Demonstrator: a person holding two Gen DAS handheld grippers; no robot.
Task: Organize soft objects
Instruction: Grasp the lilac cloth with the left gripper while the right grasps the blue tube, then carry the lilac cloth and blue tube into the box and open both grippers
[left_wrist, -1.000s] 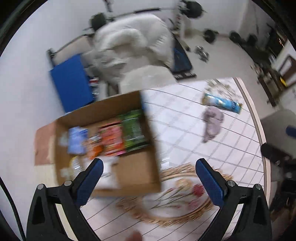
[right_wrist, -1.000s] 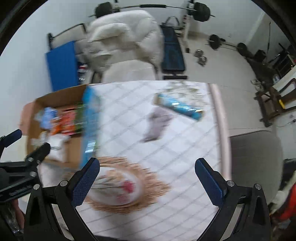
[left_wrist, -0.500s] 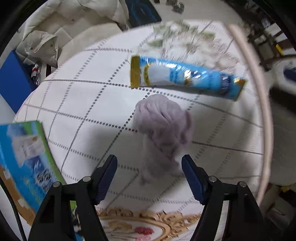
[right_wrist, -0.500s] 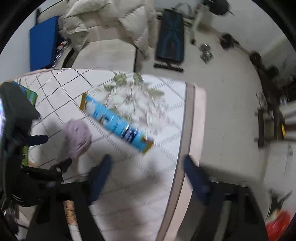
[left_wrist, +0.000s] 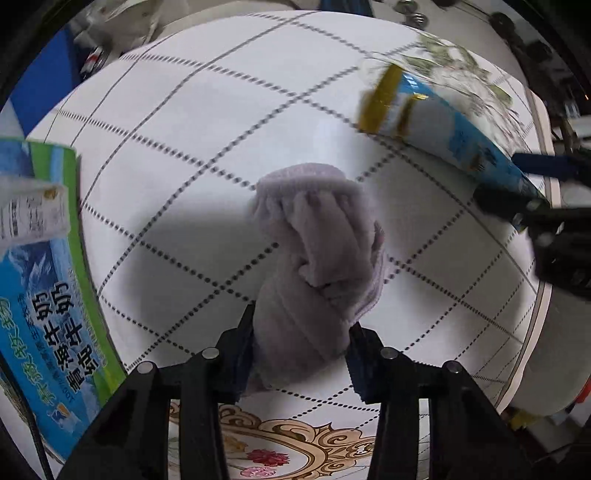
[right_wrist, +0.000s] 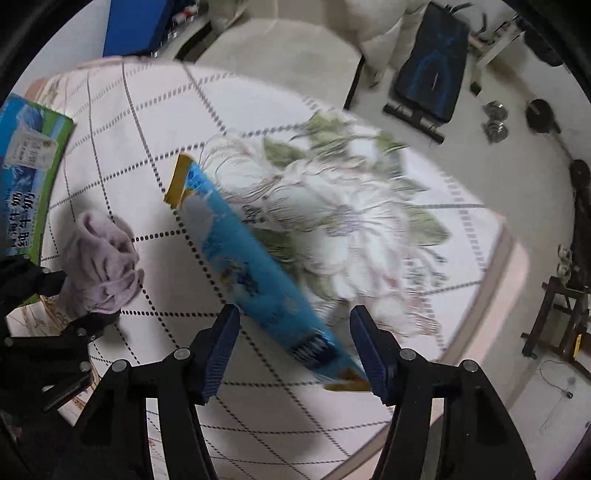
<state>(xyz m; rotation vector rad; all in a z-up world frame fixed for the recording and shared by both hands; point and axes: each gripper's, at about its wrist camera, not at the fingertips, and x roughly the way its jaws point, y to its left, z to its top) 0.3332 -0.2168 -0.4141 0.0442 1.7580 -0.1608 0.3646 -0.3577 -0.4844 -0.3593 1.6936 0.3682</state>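
Purple cloth (left_wrist: 317, 266), bunched, lies on the checked tablecloth (left_wrist: 192, 122) mid-table; its near end sits betw. the fingers of the left gripper (left_wrist: 300, 350), which press it from both sides. Blue packet (right_wrist: 255, 269) lies diagonally just beside it, tail end betw. the spread fingers of the right gripper (right_wrist: 295, 350), not yet pinched. Printed box (left_wrist: 40, 280) stands at table's left. Step, prob.: double pick-up. Next: right closes on packet, both lift clear, carry toward box w/o dragging.

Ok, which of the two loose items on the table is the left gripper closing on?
The lilac cloth: the left gripper fingers flank it. The blue packet lies apart.
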